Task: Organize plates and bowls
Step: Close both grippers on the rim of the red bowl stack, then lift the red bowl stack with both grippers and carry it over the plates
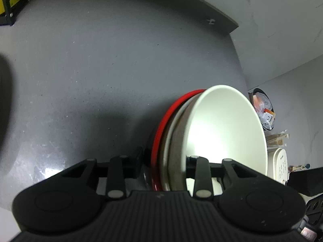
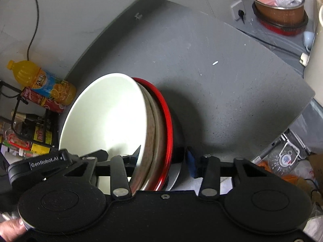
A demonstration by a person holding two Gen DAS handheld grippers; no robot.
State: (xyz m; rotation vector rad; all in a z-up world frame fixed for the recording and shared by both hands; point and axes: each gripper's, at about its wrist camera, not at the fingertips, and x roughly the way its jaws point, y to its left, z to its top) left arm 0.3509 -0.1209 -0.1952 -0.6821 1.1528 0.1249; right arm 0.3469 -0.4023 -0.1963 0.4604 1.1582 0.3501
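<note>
A stack of dishes is seen edge-on in both wrist views: a white bowl (image 1: 222, 125) (image 2: 105, 117) nested in a speckled brown bowl (image 1: 177, 151) (image 2: 149, 141), then a pale plate and a red plate (image 1: 161, 125) (image 2: 168, 121) with a black underside. My left gripper (image 1: 164, 159) clamps the stack's rim, one finger inside the white bowl, the other against the black underside. My right gripper (image 2: 165, 159) grips the opposite rim the same way, its blue pads against the bowl's inside and the underside.
The grey counter (image 1: 101, 60) (image 2: 222, 80) spreads behind the stack. An orange juice bottle (image 2: 40, 78), a red can (image 2: 40, 100) and a black rack of bottles (image 2: 30, 133) stand on one side. A pot of packets (image 2: 280, 6) and a white appliance (image 1: 280, 165) are on the other.
</note>
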